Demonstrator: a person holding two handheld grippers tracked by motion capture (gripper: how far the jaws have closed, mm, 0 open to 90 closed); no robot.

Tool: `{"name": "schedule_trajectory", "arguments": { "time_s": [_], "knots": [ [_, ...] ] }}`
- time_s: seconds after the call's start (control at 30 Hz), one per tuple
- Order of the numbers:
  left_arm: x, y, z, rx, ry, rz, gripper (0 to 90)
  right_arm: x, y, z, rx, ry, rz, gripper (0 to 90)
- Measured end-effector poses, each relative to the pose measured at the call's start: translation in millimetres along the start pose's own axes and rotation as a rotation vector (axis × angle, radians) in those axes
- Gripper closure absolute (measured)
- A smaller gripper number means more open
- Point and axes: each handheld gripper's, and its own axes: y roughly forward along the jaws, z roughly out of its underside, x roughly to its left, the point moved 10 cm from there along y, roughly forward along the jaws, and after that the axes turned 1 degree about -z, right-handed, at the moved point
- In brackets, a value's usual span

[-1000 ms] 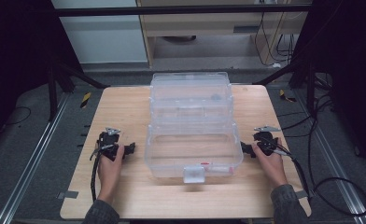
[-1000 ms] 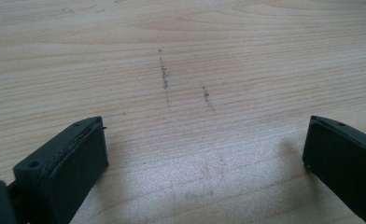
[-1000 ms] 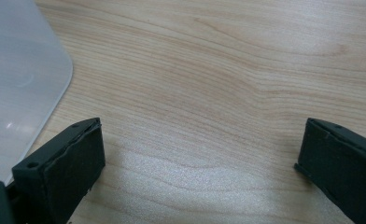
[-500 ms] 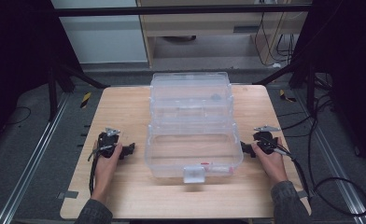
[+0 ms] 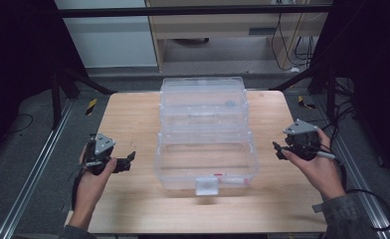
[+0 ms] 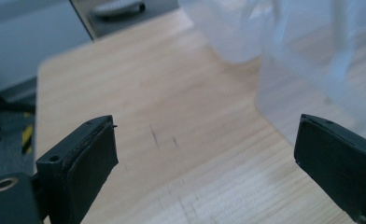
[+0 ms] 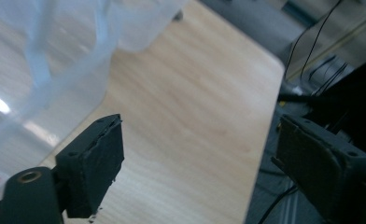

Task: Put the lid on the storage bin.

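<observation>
**Clear plastic box, open, at table centre**

Large transparent plastic storage box with a hinged lid (image 5: 205,152) standing open in the middle of the light wooden table (image 5: 128,112). Base toward the near edge, with a translucent white latch (image 5: 206,185) on its front wall and a small red-marked label just beside it. Lid (image 5: 203,102) laid back toward the far edge, ribbed and see-through. Interior apparently bare, wood grain visible through the walls. Blurred frosted walls close by in both gripper views (image 6: 312,60) (image 7: 41,56).
</observation>
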Motion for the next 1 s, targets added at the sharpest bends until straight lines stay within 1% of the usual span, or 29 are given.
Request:
{"name": "schedule_trajectory", "arguments": {
  "time_s": [0.03, 0.07, 0.1, 0.17, 0.2, 0.23, 0.27, 0.3, 0.33, 0.37, 0.4, 0.43, 0.47, 0.5, 0.53, 0.57, 0.6, 0.63, 0.67, 0.7, 0.73, 0.77, 0.8, 0.83, 0.87, 0.9, 0.93, 0.97, 1.0],
  "knots": [
    [0.0, 0.0, 0.0, 0.000, 0.000, 0.000, 5.2, -2.9, -5.2, -9.0, -0.008, -0.018, 0.001, 18.4],
    [0.2, -5.7, -10.8, -0.021, 0.001, 0.011, 5.2, -2.9, -5.2, -9.0, -0.008, -0.018, 0.001, 18.4],
    [-5.7, -11.9, -25.0, -0.035, -0.007, 0.059, 5.2, -5.8, -11.5, -28.2, -0.017, -0.045, -0.022, 21.6],
    [-15.3, -14.3, -33.4, -0.026, -0.004, 0.106, 5.2, -7.7, -12.6, -40.7, -0.006, -0.062, -0.038, 22.7],
    [-15.3, -14.3, -33.4, -0.026, -0.004, 0.106, 5.3, -8.1, -11.6, -50.3, -0.005, -0.079, -0.053, 24.4],
    [-24.4, -15.0, -38.9, -0.018, 0.021, 0.139, 5.4, -8.7, -11.1, -57.5, 0.001, -0.097, -0.068, 26.6],
    [-28.6, -14.9, -42.1, -0.020, 0.023, 0.153, 5.4, -9.6, -10.1, -65.1, 0.003, -0.108, -0.082, 28.1],
    [-31.3, -14.9, -44.5, -0.019, 0.032, 0.159, 5.4, -11.1, -9.7, -72.8, 0.005, -0.119, -0.088, 29.3],
    [-37.0, -14.3, -48.7, -0.021, 0.051, 0.169, 5.3, -11.5, -9.3, -79.1, 0.000, -0.128, -0.095, 32.7],
    [-41.4, -13.9, -51.0, -0.020, 0.066, 0.183, 5.0, -10.2, -10.1, -89.2, -0.012, -0.157, -0.119, 41.3],
    [-41.4, -13.9, -51.0, -0.020, 0.066, 0.183, 5.0, -10.2, -10.1, -89.2, -0.012, -0.157, -0.119, 41.3],
    [-56.1, -12.0, -57.8, -0.032, 0.112, 0.230, 4.9, -6.2, -12.5, -102.5, -0.039, -0.187, -0.170, 47.0],
    [-56.1, -12.0, -57.8, -0.032, 0.112, 0.230, 4.8, -6.1, -13.1, -105.7, -0.043, -0.187, -0.178, 50.2],
    [-70.0, -8.1, -63.1, -0.044, 0.125, 0.270, 4.7, -5.3, -13.6, -109.9, -0.049, -0.186, -0.195, 51.3],
    [-70.0, -8.1, -63.1, -0.044, 0.125, 0.270, 4.4, -5.0, -13.4, -112.1, -0.050, -0.187, -0.202, 51.9],
    [-80.5, -4.1, -67.1, -0.044, 0.158, 0.289, 4.2, -3.8, -12.6, -115.5, -0.048, -0.188, -0.222, 52.6],
    [-80.5, -4.1, -67.1, -0.044, 0.158, 0.289, 4.2, -3.8, -12.6, -115.5, -0.048, -0.188, -0.222, 52.6],
    [-86.4, -2.6, -68.8, -0.034, 0.174, 0.301, 4.2, -0.9, -11.0, -121.2, -0.043, -0.198, -0.252, 51.4],
    [-96.0, -0.6, -73.5, -0.029, 0.199, 0.322, 4.3, 0.5, -9.9, -124.5, -0.044, -0.201, -0.261, 49.8],
    [-99.5, 0.3, -75.5, -0.028, 0.207, 0.331, 4.3, 2.3, -9.2, -127.9, -0.047, -0.205, -0.270, 48.4],
    [-99.5, 0.3, -75.5, -0.028, 0.207, 0.331, 4.3, 3.9, -8.5, -131.0, -0.057, -0.206, -0.278, 47.9],
    [-106.5, 4.2, -80.0, -0.018, 0.221, 0.345, 4.3, 6.8, -7.2, -135.1, -0.061, -0.203, -0.294, 47.4],
    [-106.5, 4.2, -80.0, -0.018, 0.221, 0.345, 4.2, 6.8, -7.2, -135.1, -0.061, -0.203, -0.294, 47.4],
    [-111.7, 9.7, -81.9, -0.002, 0.223, 0.353, 4.1, 12.2, -4.0, -141.0, -0.060, -0.212, -0.319, 46.1],
    [-113.9, 13.3, -81.4, 0.015, 0.225, 0.356, 4.0, 14.2, -2.9, -142.9, -0.055, -0.221, -0.328, 46.2],
    [-116.3, 15.1, -80.3, 0.027, 0.226, 0.367, 3.9, 16.9, -1.6, -147.2, -0.054, -0.237, -0.338, 45.7],
    [-116.3, 15.1, -80.3, 0.027, 0.226, 0.367, 3.6, 16.9, -1.6, -147.2, -0.054, -0.237, -0.338, 45.7],
    [-122.5, 19.4, -77.4, 0.062, 0.253, 0.386, 3.3, 19.0, -1.4, -157.4, -0.058, -0.250, -0.344, 47.3],
    [-122.5, 19.4, -77.4, 0.062, 0.253, 0.386, 3.3, 19.0, -1.4, -157.4, -0.058, -0.250, -0.344, 47.3]
  ]
}}
